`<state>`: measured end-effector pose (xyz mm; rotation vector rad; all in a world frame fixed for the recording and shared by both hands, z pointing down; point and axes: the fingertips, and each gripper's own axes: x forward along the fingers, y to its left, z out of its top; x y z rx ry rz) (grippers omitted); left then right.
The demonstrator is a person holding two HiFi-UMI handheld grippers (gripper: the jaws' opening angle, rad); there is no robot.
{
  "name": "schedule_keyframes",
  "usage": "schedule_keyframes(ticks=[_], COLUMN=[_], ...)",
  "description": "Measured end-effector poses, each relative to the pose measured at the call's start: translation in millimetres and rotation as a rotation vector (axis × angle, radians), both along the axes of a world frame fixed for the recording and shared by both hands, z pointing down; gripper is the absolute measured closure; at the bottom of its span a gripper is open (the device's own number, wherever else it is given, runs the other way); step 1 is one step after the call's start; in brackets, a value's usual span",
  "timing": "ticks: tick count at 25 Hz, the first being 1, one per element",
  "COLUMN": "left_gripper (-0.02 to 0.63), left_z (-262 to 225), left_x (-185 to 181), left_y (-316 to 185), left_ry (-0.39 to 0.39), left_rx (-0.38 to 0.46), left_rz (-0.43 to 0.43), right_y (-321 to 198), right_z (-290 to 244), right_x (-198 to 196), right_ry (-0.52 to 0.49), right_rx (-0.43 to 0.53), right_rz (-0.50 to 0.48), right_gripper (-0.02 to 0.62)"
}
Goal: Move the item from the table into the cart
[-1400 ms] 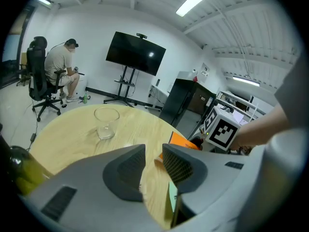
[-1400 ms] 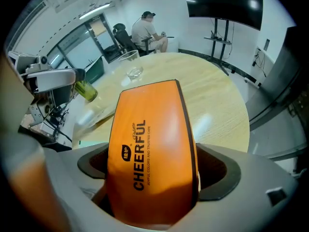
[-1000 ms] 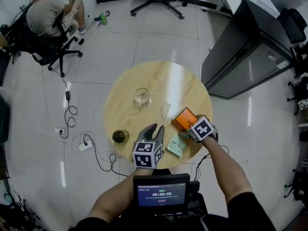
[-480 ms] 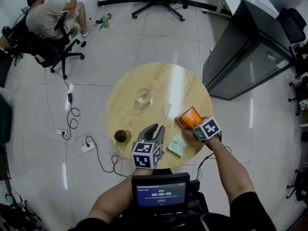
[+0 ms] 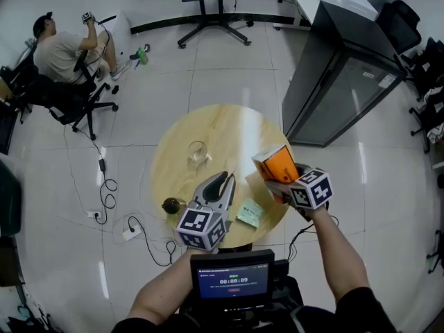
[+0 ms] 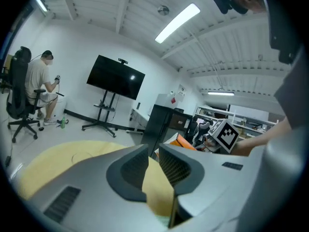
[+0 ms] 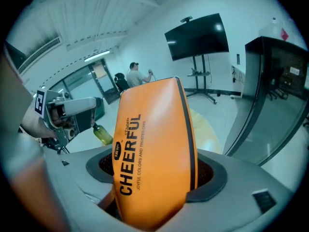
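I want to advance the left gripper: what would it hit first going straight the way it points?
Likely the round table: its top shows between the left gripper's jaws, which have just been closing on nothing. Depth is unclear.

Glossy white floor (image 5: 229,68); trailing cables (image 5: 104,186); black screen (image 6: 116,78) on wheeled stand; ceiling strip light (image 6: 177,22).

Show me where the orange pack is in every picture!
Head view: orange pack right of centre, in the right tool.
Left gripper view: pack small, right of centre, past the jaws.
Right gripper view: pack huge, centre, gripped.
Shared landmark: dark cabinet.
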<state>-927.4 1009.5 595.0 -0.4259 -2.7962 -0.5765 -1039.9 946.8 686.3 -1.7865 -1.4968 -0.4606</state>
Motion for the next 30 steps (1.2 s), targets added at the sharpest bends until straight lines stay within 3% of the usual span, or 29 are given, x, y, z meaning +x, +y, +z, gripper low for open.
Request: schedule_keyframes(ticks=[4,8,14,19,24,30], left_gripper=[0.548,0.548,0.594,0.604,0.604,0.604], left_z=[-62,-100,-169,-199,-213,-244], left_x=[-3,-13,1,4,-2,26], left_y=[-24,-64,-115,-171,-273,-450], left_ry=[-0.084,-0.172,-0.294,-0.361,-0.392,-0.432], left_rx=[-0.059,-0.092,-0.106,-0.073,-0.086,-0.05], left_rz=[0.075,0.185,0.38,0.557,0.752,0.98], right_y=[-29,-78,-154,-236,-361,-536], right_z=[-80,-134,-237,-269,-286,-320], right_x=[1,0,34,55,83,143], right_ry=[-0.011,-0.105,-0.217,-0.31,-0.388,-0.478], right_rx=[-0.121,-0.219,-0.347,-0.386,-0.366,-0.381], right_rz=[0.061,0.157,0.387,0.573,0.799,1.001], right_gripper=[0.242,0.242,0.242,0.242,0.242,0.242])
